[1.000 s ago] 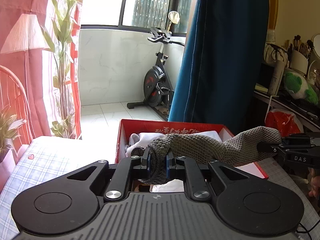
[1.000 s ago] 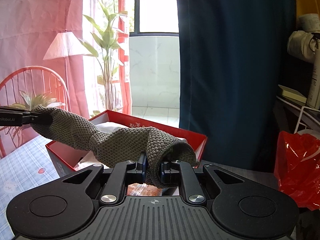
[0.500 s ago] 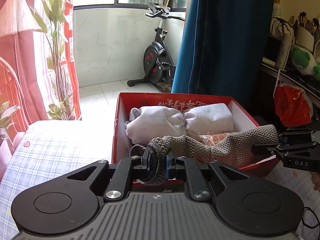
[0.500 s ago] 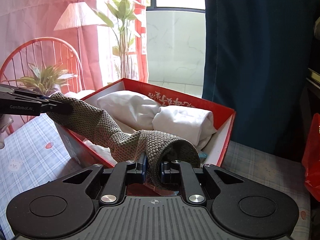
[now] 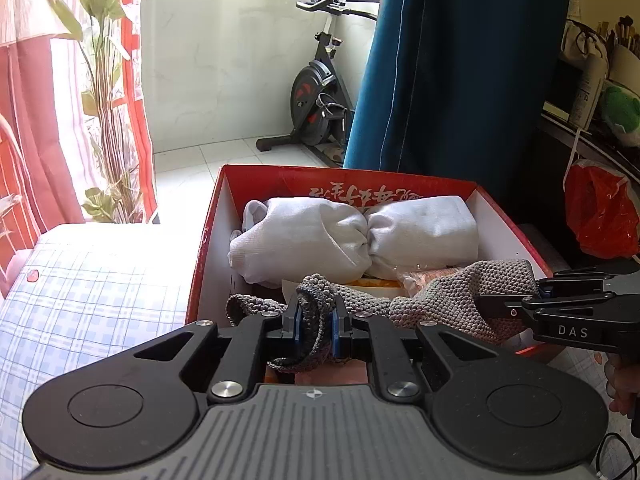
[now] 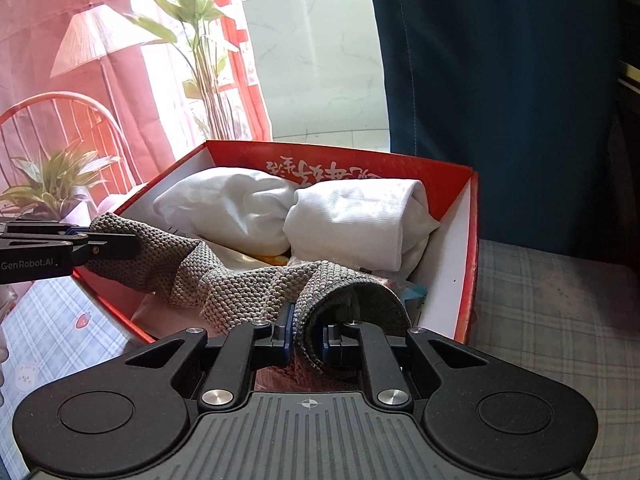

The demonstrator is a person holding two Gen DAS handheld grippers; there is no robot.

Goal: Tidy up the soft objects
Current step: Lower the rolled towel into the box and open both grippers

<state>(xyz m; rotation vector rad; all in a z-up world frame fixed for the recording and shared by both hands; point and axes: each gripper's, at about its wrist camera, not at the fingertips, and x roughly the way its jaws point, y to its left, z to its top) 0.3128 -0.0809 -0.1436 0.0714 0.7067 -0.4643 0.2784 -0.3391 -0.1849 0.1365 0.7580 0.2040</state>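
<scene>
Both tools we carry are clamped on one grey-brown knitted cloth (image 5: 452,300): the left tool (image 5: 314,322) pinches a bunched end between its blue pads, and the right tool (image 6: 306,336) grips the rolled, open-mouthed end. Between them we hold the cloth stretched across the near part of an open red cardboard box (image 6: 474,248) with white inner walls, sagging just over the near rim.

Inside the box, against the far wall, we see two rolled white fabric bundles (image 5: 352,236) lying end to end and touching. Under the cloth, orange and pale items show, too hidden for us to tell what they are.

We see the box resting on a counter covered with a pale blue checked cloth (image 5: 92,300) printed with small hearts and strawberries. Beyond it hangs a dark blue curtain (image 5: 460,68), with a black exercise bike (image 5: 316,108) on the white tiled floor past it. Left of us stand pink curtains, a tall green plant (image 6: 200,60) and a lamp with a pleated shade (image 6: 96,38). A red plastic bag (image 5: 600,216) hangs at right.
</scene>
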